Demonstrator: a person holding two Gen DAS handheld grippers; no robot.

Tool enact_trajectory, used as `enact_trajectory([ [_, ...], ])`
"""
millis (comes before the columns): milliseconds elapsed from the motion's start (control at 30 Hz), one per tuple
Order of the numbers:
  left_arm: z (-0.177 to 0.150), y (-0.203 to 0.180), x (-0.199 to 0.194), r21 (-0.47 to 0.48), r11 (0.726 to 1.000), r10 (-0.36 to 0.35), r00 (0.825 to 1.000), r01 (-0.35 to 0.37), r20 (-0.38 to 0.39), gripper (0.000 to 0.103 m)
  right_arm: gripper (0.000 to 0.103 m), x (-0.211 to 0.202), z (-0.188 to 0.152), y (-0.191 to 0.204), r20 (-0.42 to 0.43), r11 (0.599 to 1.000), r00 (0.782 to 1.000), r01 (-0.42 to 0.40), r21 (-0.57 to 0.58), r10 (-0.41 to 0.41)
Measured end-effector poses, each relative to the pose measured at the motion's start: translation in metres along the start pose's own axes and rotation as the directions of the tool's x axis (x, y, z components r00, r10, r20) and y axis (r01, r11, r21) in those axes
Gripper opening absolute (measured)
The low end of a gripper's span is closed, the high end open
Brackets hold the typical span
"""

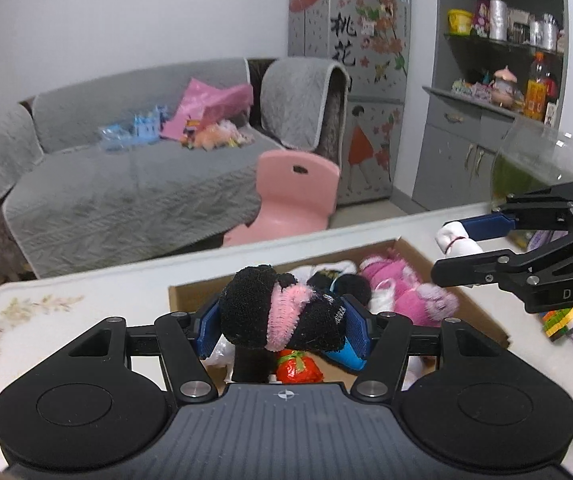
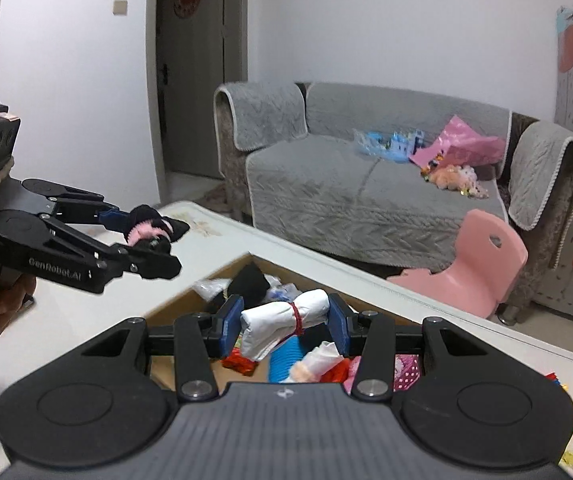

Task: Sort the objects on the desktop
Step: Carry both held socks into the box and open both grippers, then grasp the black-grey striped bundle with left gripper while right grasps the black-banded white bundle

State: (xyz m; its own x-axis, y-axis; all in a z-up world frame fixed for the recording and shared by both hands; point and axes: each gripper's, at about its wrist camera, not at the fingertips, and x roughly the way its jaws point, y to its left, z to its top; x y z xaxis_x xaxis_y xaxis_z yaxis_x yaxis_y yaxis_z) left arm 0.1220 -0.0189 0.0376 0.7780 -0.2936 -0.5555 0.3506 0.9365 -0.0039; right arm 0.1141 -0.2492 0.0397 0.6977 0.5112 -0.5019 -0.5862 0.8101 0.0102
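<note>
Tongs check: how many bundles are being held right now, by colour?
Black-and-pink bundle, in the left tongs: 1
White bundle tied with a red band, in the right tongs: 1
Total: 2

We are holding a black sock bundle (image 1: 282,308) with a pink fuzzy band in our left gripper (image 1: 284,320), its blue pads pressing both sides, above the cardboard box (image 1: 418,256). At two o'clock our right gripper (image 1: 460,250) is clamping a white roll (image 1: 454,242). A pink plush (image 1: 402,284) is lying in the box at one o'clock, on the white tabletop (image 1: 86,320).
</note>
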Motion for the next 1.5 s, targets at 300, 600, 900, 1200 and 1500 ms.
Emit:
enact_trajectory([
  [300,-0.018,0.011,0.044,0.005,1.000,0.017,0.997,-0.017,-0.069,0.067,0.042,0.044,-0.013,0.005,-0.094,0.998,0.995,0.024,-0.050,-0.028],
  [600,-0.030,0.005,0.056,0.052,0.998,0.038,0.996,-0.034,-0.078,0.067,0.042,0.062,-0.019,0.012,-0.143,0.994,0.988,0.037,-0.099,-0.051],
  [900,-0.042,0.003,0.059,0.074,0.996,0.062,0.994,-0.055,-0.087,0.077,0.049,0.071,-0.019,0.023,-0.166,0.987,0.983,0.052,-0.151,-0.077],
  [1200,-0.052,0.001,0.016,0.077,0.995,0.062,0.998,-0.060,-0.021,0.087,0.054,0.045,-0.015,0.025,-0.115,0.989,0.990,0.066,-0.136,-0.082],
  [1500,-0.095,-0.018,-0.036,0.084,0.996,0.012,1.000,-0.011,-0.015,0.099,0.069,-0.014,-0.056,0.049,-0.088,0.999,0.996,0.021,-0.048,-0.025],
])
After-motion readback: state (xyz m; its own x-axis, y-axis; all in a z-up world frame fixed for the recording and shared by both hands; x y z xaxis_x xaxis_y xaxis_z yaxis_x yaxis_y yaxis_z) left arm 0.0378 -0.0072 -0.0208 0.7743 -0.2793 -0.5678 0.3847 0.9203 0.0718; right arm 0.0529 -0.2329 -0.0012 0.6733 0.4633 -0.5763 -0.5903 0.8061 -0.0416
